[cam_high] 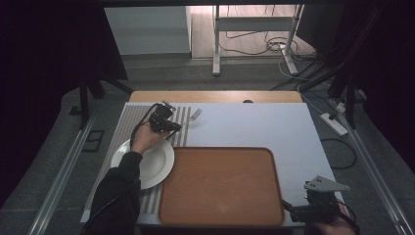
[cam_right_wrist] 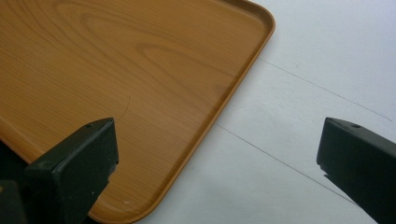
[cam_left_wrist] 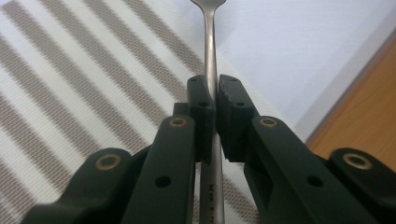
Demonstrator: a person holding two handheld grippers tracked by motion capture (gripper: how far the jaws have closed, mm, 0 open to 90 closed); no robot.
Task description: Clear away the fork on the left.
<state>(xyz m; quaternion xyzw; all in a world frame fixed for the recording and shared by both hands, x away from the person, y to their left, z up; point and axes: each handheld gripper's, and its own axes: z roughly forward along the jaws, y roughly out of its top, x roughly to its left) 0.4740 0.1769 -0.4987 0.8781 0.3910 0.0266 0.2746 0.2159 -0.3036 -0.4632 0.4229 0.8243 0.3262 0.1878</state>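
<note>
Two grippers work this worktop. Nearest, at the near right corner, the right gripper [cam_high: 289, 211] has its fingers spread wide beside the wooden tray [cam_high: 220, 186]. Farther, near the far left corner, the left gripper [cam_left_wrist: 214, 116] pinches a fork [cam_left_wrist: 211, 70] by its handle above the striped mat [cam_left_wrist: 70, 93]; its long axis follows the fingers, tines pointing away.

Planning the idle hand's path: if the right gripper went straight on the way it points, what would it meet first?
Probably the wooden tray: the open right gripper points at its corner edge, though depth is unclear.
</note>
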